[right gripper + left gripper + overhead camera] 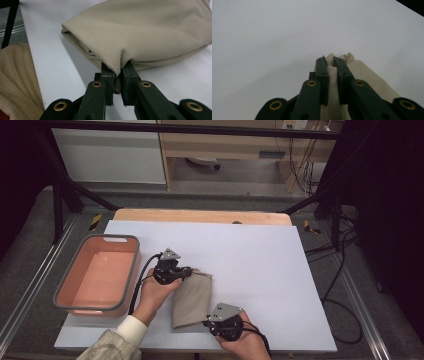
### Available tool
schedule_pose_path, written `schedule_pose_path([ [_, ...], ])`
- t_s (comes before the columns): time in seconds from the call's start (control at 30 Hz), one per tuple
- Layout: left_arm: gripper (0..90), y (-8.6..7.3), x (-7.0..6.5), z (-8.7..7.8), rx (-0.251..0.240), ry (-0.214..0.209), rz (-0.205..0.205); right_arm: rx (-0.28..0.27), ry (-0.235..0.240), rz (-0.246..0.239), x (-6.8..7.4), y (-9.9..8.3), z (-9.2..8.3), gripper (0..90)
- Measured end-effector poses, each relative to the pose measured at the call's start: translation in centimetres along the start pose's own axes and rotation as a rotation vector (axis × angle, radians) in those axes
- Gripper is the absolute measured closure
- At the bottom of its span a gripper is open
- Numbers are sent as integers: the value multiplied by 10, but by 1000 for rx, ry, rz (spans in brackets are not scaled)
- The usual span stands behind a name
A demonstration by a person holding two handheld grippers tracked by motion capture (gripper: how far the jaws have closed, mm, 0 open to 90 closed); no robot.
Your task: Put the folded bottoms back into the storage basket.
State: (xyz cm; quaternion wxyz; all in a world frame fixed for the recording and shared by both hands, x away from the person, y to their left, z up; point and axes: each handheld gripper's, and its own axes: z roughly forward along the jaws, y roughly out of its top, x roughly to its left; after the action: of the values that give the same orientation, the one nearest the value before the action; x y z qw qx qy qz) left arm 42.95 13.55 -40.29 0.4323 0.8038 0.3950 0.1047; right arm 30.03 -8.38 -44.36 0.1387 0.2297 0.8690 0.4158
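The folded beige cloth [191,299] lies near the bench's [260,270] front edge, right of the pink bin [97,272]. The left gripper [186,271] pinches its far end, the right gripper [209,322] its near corner (both clamped on fabric). Next, probably a level lift toward the bin.
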Motion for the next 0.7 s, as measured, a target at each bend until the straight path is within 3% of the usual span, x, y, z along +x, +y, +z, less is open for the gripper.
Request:
schedule_pose_path([
  [0.43,837,44,-4,-16,-51,-10,43,-68,-24,8,-14,28,-30,830],
  [0.7,837,62,3,-28,-57,-2,63,-85,-14,-16,-17,55,-34,830],
])
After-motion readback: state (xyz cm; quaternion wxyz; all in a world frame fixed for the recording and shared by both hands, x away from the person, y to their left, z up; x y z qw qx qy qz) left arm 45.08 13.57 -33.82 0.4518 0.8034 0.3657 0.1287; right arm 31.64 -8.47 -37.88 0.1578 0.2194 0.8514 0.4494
